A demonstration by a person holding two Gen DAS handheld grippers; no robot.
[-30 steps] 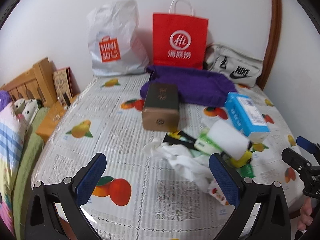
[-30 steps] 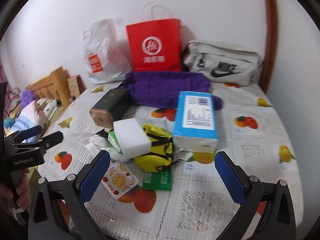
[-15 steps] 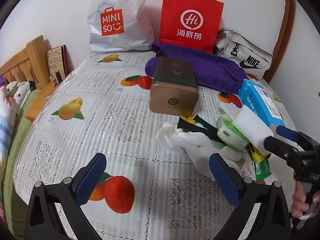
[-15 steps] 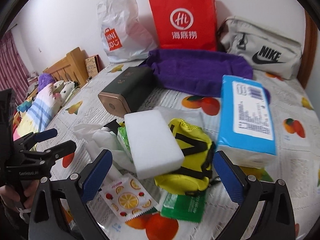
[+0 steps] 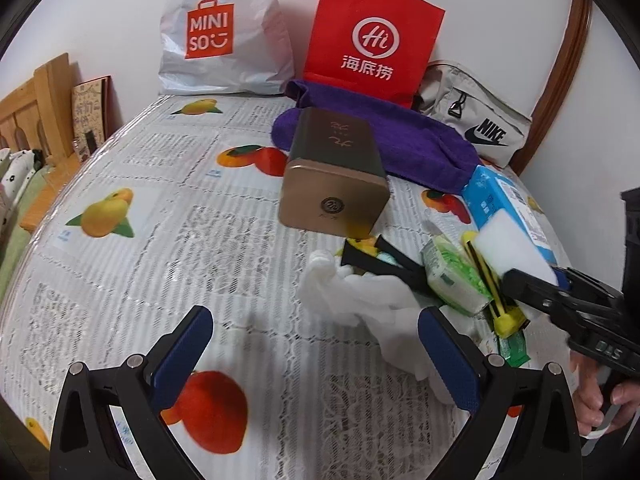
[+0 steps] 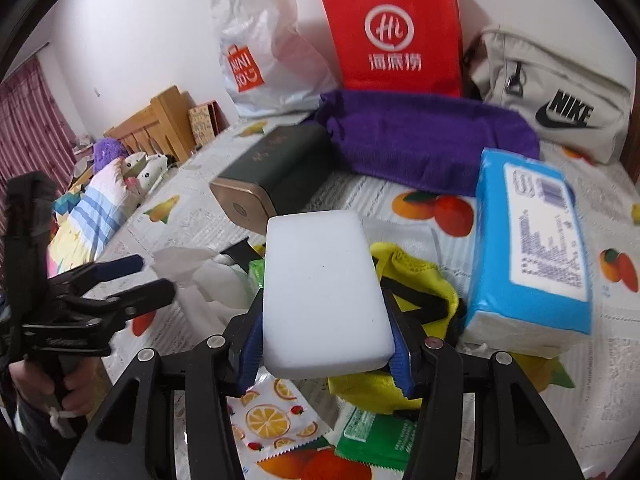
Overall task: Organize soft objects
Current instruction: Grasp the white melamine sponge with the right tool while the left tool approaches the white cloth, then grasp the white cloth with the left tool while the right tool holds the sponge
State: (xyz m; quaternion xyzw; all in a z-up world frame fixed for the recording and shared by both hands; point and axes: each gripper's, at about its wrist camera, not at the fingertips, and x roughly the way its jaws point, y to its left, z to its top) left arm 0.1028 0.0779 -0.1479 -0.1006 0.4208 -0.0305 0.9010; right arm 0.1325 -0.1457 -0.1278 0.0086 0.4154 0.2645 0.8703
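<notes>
Fruit-print bedcover [image 5: 160,240] under lengthwise sponge [image 6: 324,292] between right tongs [image 6: 324,344]; left tongs [image 5: 316,356] apart

MINISO on white bag [image 5: 224,36]; Hi on red bag [image 5: 374,36]; NIKE on grey bag [image 5: 486,132]

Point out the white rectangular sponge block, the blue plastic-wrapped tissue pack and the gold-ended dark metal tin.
white rectangular sponge block [image 6: 324,292]: right wrist view, middle of its top face.
blue plastic-wrapped tissue pack [image 6: 532,248]: right wrist view, on its printed label.
gold-ended dark metal tin [image 5: 334,200]: left wrist view, on its gold end face.
</notes>
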